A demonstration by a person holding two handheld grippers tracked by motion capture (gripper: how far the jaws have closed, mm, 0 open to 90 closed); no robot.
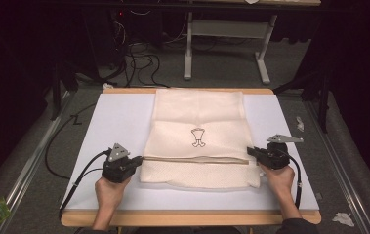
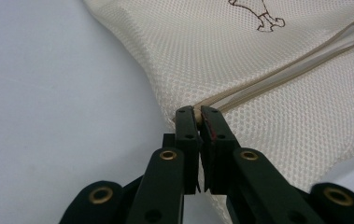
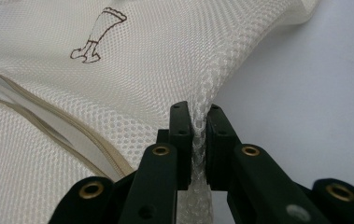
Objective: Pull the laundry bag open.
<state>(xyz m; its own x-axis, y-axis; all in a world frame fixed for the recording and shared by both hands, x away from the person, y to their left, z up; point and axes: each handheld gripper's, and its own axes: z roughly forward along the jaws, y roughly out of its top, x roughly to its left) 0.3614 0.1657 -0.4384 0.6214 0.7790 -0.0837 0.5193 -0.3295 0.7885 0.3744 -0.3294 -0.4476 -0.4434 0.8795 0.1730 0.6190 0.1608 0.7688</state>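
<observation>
Both grippers pinch my mesh bag (image 1: 199, 141): left gripper (image 2: 197, 114) at nine o'clock, right gripper (image 3: 199, 116) at three.

A cream mesh bag (image 1: 199, 139) lies flat on the white surface (image 1: 119, 122), near its middle. It has tiny holes all over. A small brown drawing (image 1: 198, 137) sits in the bag's middle. A tan zipper (image 1: 195, 159) runs straight across from 9 o'clock to 3 o'clock, slightly open. The bag's far part, toward 12 o'clock, looks folded.
</observation>
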